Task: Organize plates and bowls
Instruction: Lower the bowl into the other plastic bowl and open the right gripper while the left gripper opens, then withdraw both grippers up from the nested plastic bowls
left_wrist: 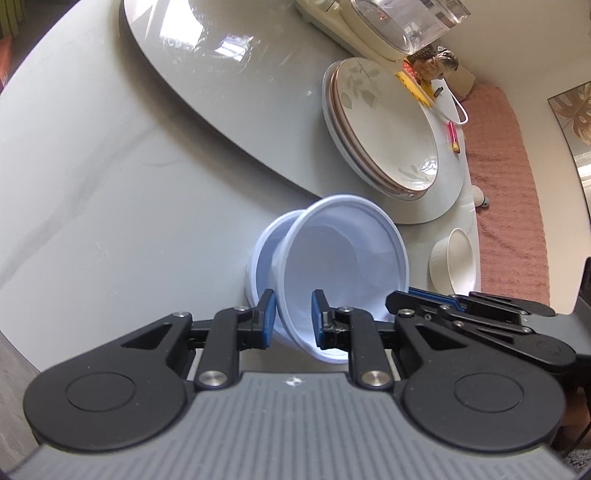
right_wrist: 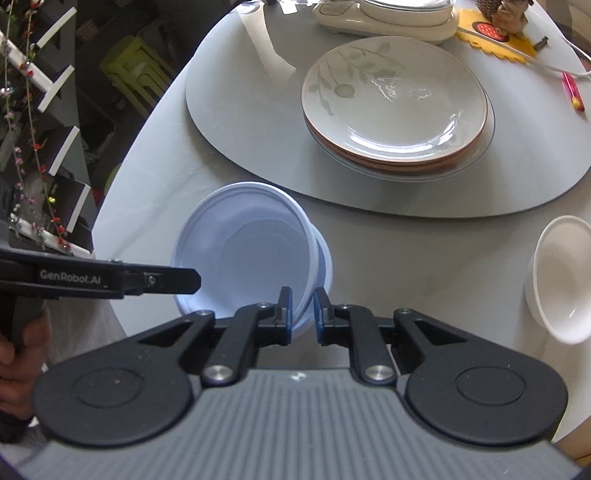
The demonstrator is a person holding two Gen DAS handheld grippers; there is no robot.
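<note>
A pale blue plastic bowl [left_wrist: 343, 266] is held tilted above a second pale blue bowl [left_wrist: 264, 258] that rests on the grey table. My left gripper [left_wrist: 293, 317] is shut on the upper bowl's rim. My right gripper [right_wrist: 303, 314] is shut on the opposite rim of the same bowl [right_wrist: 243, 251], with the lower bowl [right_wrist: 325, 266] showing behind it. The left gripper also shows in the right wrist view [right_wrist: 177, 282] at the bowl's left edge. A stack of leaf-patterned plates [right_wrist: 395, 99] sits on the grey turntable [right_wrist: 240, 96] beyond. A white ceramic bowl [right_wrist: 561, 273] stands at the right.
A cream appliance with a glass lid [right_wrist: 384, 18] stands at the back of the table. A yellow mat [right_wrist: 495, 37], a white cable and a pink pen [right_wrist: 572, 90] lie at the back right. The table edge [right_wrist: 122, 184] curves on the left, with shelves beyond.
</note>
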